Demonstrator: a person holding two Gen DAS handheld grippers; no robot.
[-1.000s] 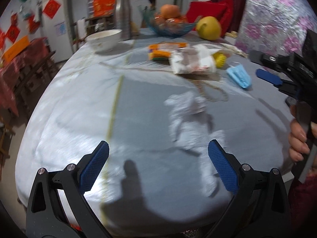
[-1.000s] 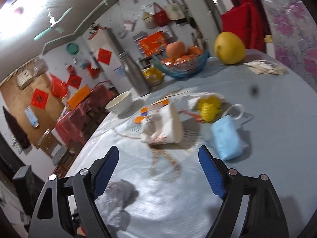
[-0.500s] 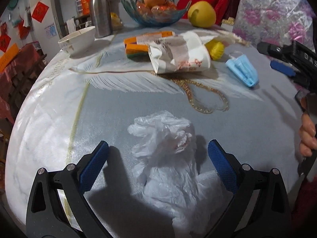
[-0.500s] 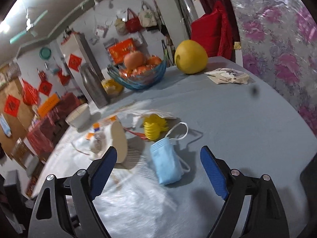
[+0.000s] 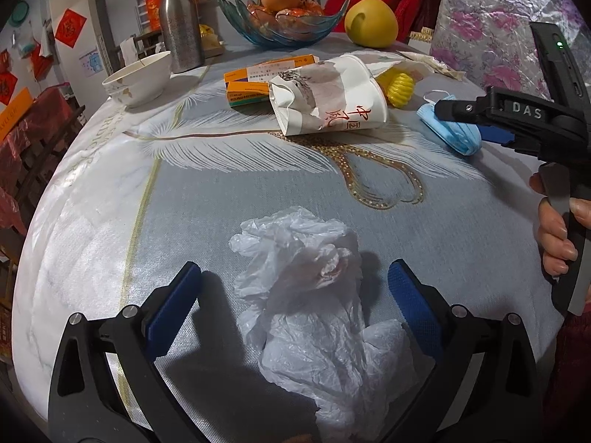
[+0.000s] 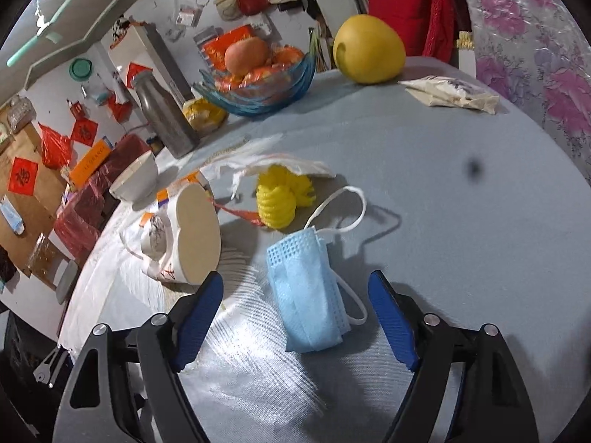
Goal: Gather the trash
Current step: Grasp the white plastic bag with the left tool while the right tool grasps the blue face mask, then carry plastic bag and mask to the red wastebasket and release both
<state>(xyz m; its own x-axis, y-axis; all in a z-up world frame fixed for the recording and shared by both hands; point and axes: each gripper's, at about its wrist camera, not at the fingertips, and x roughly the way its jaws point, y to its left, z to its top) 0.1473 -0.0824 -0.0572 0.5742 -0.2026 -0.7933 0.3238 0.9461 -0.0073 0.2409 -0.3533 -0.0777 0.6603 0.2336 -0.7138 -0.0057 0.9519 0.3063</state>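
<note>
1. A blue glass bowl (image 6: 258,88) with a scalloped, wavy rim stands at the far side of the table; it holds oranges and one larger peach-coloured fruit piled on top.
2. A white ceramic bowl (image 5: 138,77) sits near the table's left edge; what is in it cannot be made out. Beside it stands a tall brushed-metal flask (image 5: 181,26).
3. A crushed paper cup (image 5: 328,99) lies on its side, printed with red characters; its dented mouth shows nothing inside.
4. The table (image 5: 110,203) is round, under a smooth grey-white cloth with a white feather and gold beaded loops printed on it.
5. The trash lies spread on it: a crumpled white plastic bag (image 5: 314,302) near the front edge, a folded blue face mask (image 6: 306,288) with white ear loops, orange cartons (image 5: 258,81), a ribbed yellow foam net (image 6: 280,199).
6. A large smooth yellow pomelo (image 6: 367,50) sits at the far edge, next to flat paper packets (image 6: 450,94).
7. The room has white walls hung with red paper squares and bags, and a floral quilted cover at the right.
8. The left gripper (image 5: 293,295) stands wide open, its blue ridged pads on either side of the plastic bag without pressing it.
9. The right gripper (image 6: 295,302) has just been closing slightly; it is wide apart, the mask lies between the pads, untouched.
</note>
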